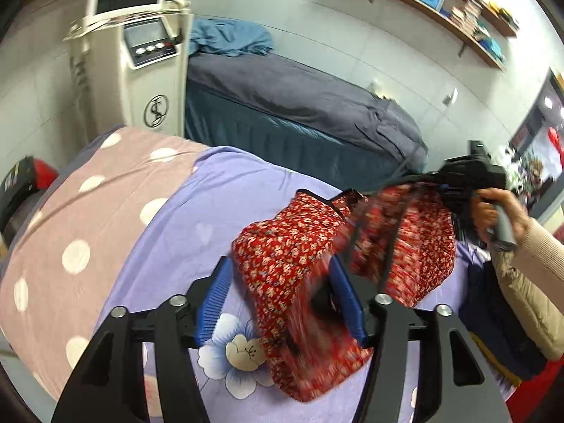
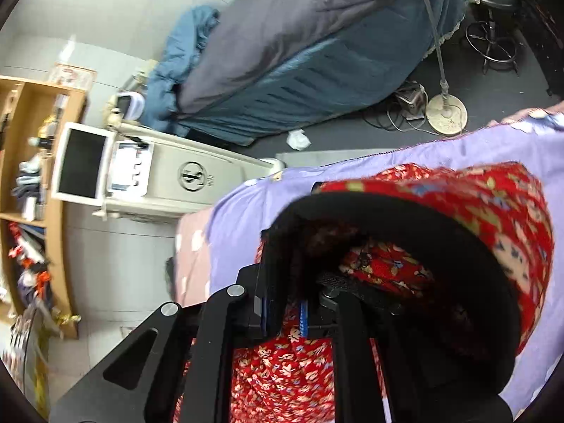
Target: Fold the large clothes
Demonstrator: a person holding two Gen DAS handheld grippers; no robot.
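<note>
Red floral dress (image 1: 299,246) hangs half lifted over the lilac bedsheet (image 1: 197,204), lower part bunched on it. Your right gripper (image 1: 458,190) is clamped on the black-trimmed edge up high. Left gripper (image 1: 282,292) has its blue fingers (image 1: 215,299) wide apart with cloth draped between them, not pinched. Close left on an edge, pull both apart level, then lay it flat.
</note>
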